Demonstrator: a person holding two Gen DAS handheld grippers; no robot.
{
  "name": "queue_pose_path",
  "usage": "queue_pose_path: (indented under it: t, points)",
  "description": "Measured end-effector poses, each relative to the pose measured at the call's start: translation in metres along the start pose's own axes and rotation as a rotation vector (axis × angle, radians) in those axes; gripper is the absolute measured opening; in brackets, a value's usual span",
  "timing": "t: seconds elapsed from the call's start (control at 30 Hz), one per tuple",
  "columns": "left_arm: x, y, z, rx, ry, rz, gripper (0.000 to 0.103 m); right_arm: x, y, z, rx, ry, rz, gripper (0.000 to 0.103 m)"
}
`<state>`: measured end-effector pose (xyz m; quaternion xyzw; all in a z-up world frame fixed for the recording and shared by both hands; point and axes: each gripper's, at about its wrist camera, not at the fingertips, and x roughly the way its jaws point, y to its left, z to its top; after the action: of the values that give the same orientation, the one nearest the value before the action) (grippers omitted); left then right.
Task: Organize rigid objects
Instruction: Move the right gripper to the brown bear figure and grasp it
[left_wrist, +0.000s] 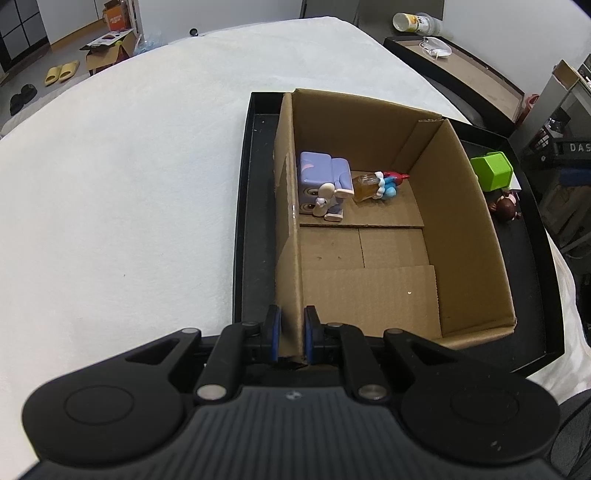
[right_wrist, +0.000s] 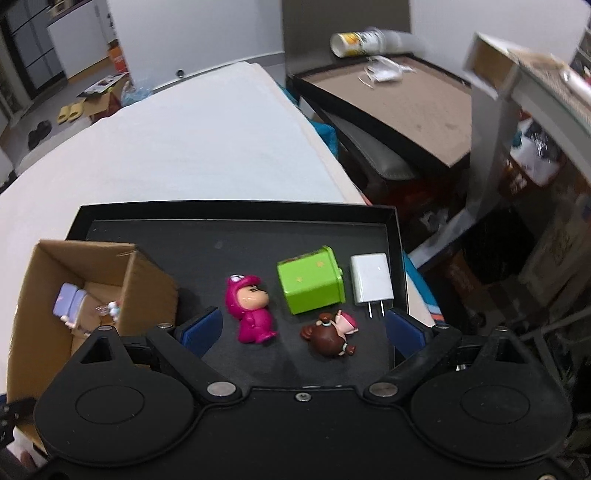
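Observation:
My left gripper (left_wrist: 292, 334) is shut on the near left wall of a cardboard box (left_wrist: 461, 229) that stands in a black tray (left_wrist: 543, 288). Inside the box lie a purple figurine (left_wrist: 323, 181) and a small amber bottle toy (left_wrist: 376, 184). My right gripper (right_wrist: 301, 328) is open above the tray (right_wrist: 229, 240), over a pink figurine (right_wrist: 251, 308) and a brown-haired doll (right_wrist: 330, 334). A green box (right_wrist: 310, 278) and a white charger (right_wrist: 371, 278) lie just beyond. The cardboard box (right_wrist: 147, 284) is at the left in the right wrist view.
The tray sits on a white table (left_wrist: 129, 184). A dark side table (right_wrist: 399, 96) with a cup and a mask stands to the right. Shelves and clutter (right_wrist: 535, 166) are at the far right. Slippers and a box lie on the floor behind.

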<state>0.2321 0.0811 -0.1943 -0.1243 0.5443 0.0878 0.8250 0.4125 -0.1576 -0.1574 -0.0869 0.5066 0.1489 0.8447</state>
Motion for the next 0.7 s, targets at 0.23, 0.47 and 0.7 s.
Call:
queue_pose_path:
  t: [0.23,0.47,0.7]
  points:
    - [0.002,-0.002,0.001,0.003,0.006,0.01,0.012,0.026,-0.013,-0.004,0.037,0.075,0.004,0.072]
    - [0.003,-0.003,0.001,0.006,0.008,0.013,0.012,0.048,-0.018,-0.005,0.037,0.118,-0.01,0.06]
    - [0.003,-0.003,0.001,0.004,0.01,0.014,0.012,0.065,-0.022,-0.01,0.066,0.151,-0.019,0.049]
